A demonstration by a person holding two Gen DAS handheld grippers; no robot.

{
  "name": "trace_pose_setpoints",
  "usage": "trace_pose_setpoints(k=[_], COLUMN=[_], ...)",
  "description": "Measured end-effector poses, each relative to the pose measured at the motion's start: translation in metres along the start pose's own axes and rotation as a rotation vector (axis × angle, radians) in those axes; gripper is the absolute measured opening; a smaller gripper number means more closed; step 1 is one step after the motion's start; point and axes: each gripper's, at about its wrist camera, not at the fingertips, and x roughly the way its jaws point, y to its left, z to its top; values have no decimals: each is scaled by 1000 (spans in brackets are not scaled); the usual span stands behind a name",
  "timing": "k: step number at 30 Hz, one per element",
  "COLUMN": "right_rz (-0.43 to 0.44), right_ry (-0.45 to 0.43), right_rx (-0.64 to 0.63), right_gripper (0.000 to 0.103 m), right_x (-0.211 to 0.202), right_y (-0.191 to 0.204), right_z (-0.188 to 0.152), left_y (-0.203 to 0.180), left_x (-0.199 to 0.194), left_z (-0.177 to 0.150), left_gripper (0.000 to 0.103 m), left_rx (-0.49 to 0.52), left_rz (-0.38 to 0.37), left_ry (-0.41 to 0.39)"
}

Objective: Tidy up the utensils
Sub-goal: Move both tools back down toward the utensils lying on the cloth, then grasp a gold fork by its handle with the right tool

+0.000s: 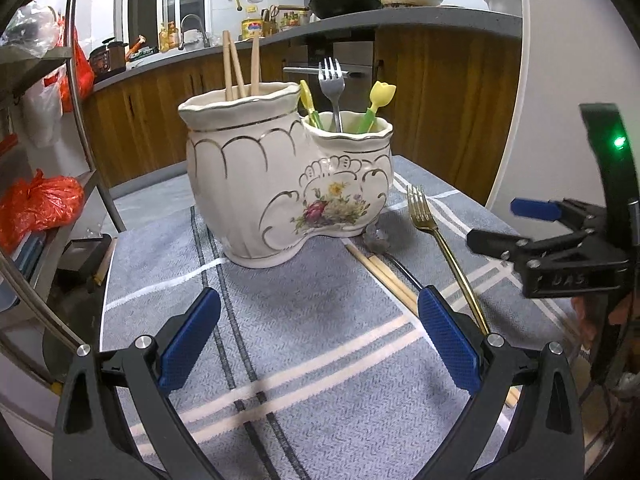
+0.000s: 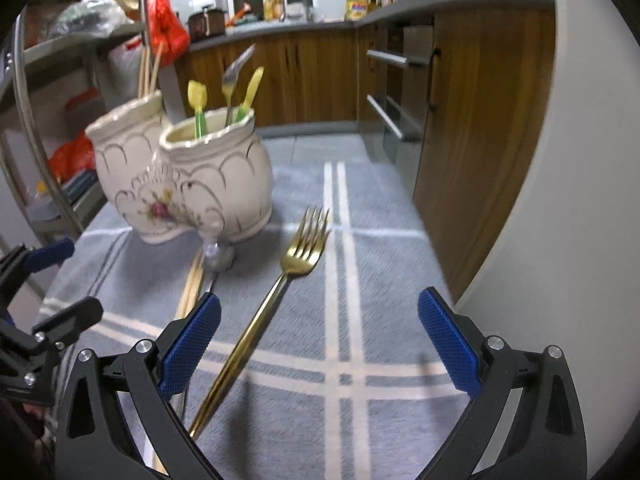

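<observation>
On the cloth-covered worktop [image 1: 320, 360] a two-pot holder [image 1: 280, 184] is standing, with one gold fork [image 2: 280, 288], two chopsticks [image 1: 384, 276] and a dark-handled spoon [image 1: 378, 240] lying just beside it. Both the left hand-held gripper [image 1: 320, 340] and the right hand-held gripper [image 2: 320, 340] are hovering spread and empty. The thin fork handle is lying flat, so a shallow pinch could slip off or snag the cloth.
</observation>
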Motion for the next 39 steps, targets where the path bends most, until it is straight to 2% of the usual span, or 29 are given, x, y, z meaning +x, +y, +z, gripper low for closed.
trace_pose_setpoints(k=[6, 9, 10, 15, 17, 20, 26, 31, 39], right_rz=[10, 6, 7, -18, -11, -3, 40, 69, 109], right_ry=[73, 101, 109, 104, 106, 115, 108, 59, -114], right_rx=[32, 18, 17, -33, -43, -29, 56, 93, 104], right_gripper=[95, 78, 70, 48, 32, 16, 6, 6, 6], right_x=[21, 29, 31, 35, 35, 34, 33, 20, -20], right_y=[7, 14, 16, 30, 33, 31, 10, -3, -15], right_z=[2, 3, 3, 4, 5, 7, 7, 4, 10], left_y=[3, 4, 4, 6, 6, 4, -3, -16, -32], left_x=[1, 2, 2, 2, 2, 1, 2, 6, 22], left_z=[-1, -1, -1, -2, -2, -2, -2, -1, -7], left_gripper=[97, 97, 97, 97, 97, 97, 97, 97, 97], left_rx=[-13, -12, -14, -20, -18, -16, -7, 15, -27], left_rz=[-10, -10, -11, -13, -12, -13, -22, -25, -15], left_ry=[1, 5, 5, 6, 8, 5, 18, 42, 162])
